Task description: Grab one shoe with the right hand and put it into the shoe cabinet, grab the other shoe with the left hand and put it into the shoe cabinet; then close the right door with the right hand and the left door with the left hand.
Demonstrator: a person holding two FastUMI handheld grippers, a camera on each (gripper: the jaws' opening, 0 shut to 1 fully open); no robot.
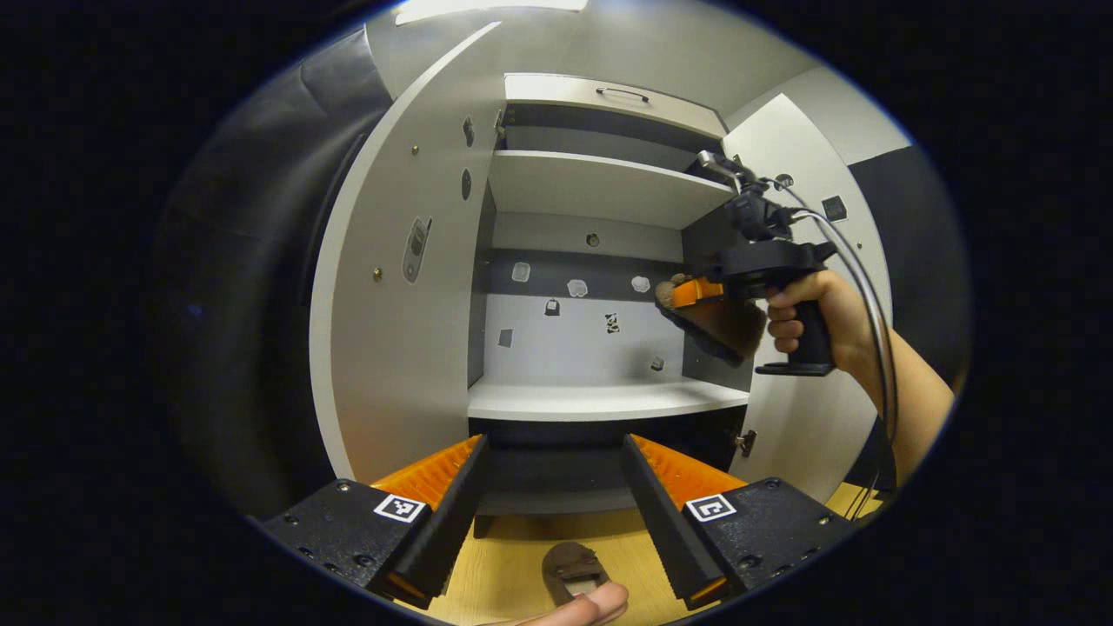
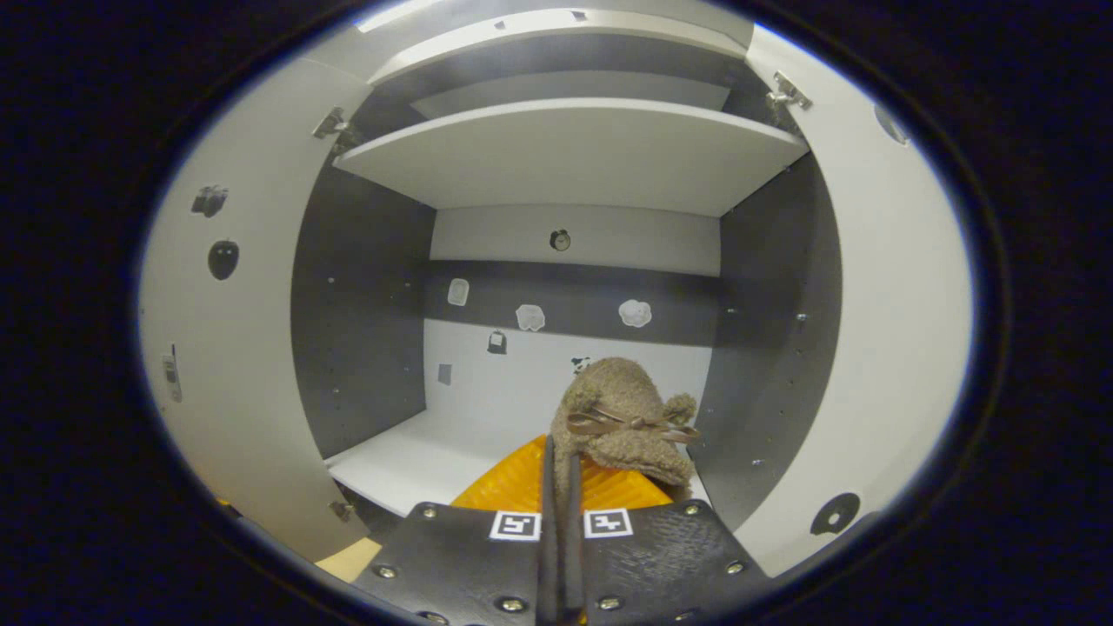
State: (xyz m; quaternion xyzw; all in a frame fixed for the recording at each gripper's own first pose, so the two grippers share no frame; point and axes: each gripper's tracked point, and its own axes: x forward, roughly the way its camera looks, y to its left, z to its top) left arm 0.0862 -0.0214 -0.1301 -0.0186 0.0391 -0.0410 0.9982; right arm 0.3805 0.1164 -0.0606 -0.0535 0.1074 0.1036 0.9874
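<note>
While your right gripper [image 2: 561,513] holds its fingers pressed together on the fuzzy brown shoe [image 2: 622,417], that shoe hangs just inside the open shoe cabinet [image 2: 574,148], above the lower shelf [image 2: 409,461] and close to the cabinet's right wall. In the right gripper view the shoe stands at twelve o'clock from the fingers, its long axis running away from you toward the back panel, so the shelf lies below and ahead, toward ten o'clock. I judge the coming move is a short lowering onto that shelf before you let go.

In the left gripper view your left gripper [image 1: 552,487] has its fingers spread wide with nothing between them. The other shoe [image 1: 572,569] lies on the wooden floor at six o'clock, just below the gap, with a fingertip [image 1: 591,604] beside it. The right gripper also shows there at three o'clock, with the hand [image 1: 822,317] on its grip. The left gripper is the nearer one to that floor shoe.
</note>
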